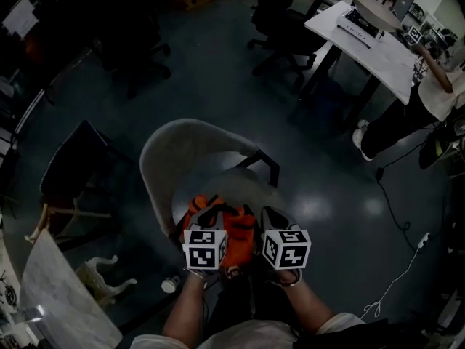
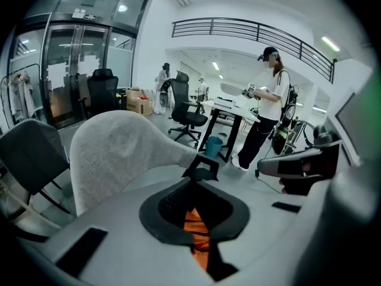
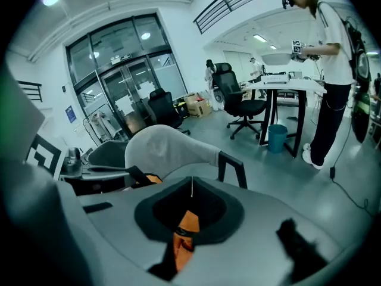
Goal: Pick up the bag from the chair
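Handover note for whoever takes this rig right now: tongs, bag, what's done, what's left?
Left tongs: shut on the bag.
Right tongs: shut on the bag too.
Bag: orange, held between both tongs over the chair seat. Whether it is fully clear of the seat cannot be told.
Done: both grips are on.
Left: lift the bag well clear of the chair.
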{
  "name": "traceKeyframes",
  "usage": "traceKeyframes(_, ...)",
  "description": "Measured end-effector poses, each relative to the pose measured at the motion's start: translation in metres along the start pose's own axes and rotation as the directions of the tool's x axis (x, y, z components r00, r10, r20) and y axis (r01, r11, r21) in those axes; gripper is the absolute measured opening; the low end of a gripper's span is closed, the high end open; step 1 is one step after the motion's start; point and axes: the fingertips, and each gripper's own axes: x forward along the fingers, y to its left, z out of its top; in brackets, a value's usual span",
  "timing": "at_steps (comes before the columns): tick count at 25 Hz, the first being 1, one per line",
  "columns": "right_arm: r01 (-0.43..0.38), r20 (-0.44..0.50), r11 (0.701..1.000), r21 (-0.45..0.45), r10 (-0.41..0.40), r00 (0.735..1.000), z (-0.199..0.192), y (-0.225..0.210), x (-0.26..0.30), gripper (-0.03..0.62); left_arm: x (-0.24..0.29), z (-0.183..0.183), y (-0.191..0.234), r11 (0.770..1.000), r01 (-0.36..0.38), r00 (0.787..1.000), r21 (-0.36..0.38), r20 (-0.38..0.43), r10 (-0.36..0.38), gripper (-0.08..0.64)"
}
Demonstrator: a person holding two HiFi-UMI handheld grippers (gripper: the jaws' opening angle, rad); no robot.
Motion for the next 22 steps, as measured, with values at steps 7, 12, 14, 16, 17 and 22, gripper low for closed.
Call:
traceKeyframes(7, -0.011, 0.031, 0.998, -0.061, 0.013, 0.999, 0.007, 0.033, -0.032, 0.033, -0.049, 0.007, -0.005, 1.0, 0.018, 0.999, 0.019, 0.048, -0.019, 0.018)
traceKeyframes(12, -0.008, 0.088, 0.995, -0.102, 0.017, 0.996, 0.022, 0.055, -0.059, 0.033, -0.085, 0.018, -0.013, 0.999, 0.032, 0.995, 0.044, 0.095, -0.036, 0.018)
traceKeyframes(14, -0.001, 0.108, 0.993, -0.116, 0.014, 0.994, 0.025, 0.062, -0.07, 0.034, -0.098, 0.021, -0.017, 0.998, 0.045, 0.992, 0.051, 0.117, -0.051, 0.018)
traceKeyframes(16, 0.005, 0.129, 0.991, -0.131, 0.012, 0.992, 0.029, 0.069, -0.08, 0.033, -0.109, 0.026, -0.022, 0.996, 0.059, 0.987, 0.064, 0.143, -0.068, 0.018)
traceKeyframes(17, 0.009, 0.14, 0.99, -0.138, 0.01, 0.99, 0.032, 0.071, -0.085, 0.034, -0.114, 0.029, -0.024, 0.995, 0.065, 0.985, 0.069, 0.157, -0.075, 0.018)
traceKeyframes(22, 0.045, 0.189, 0.99, -0.136, -0.019, 0.982, 0.035, 0.072, -0.109, 0.034, -0.134, 0.037, -0.04, 0.992, 0.098, 0.973, 0.076, 0.203, -0.111, 0.018)
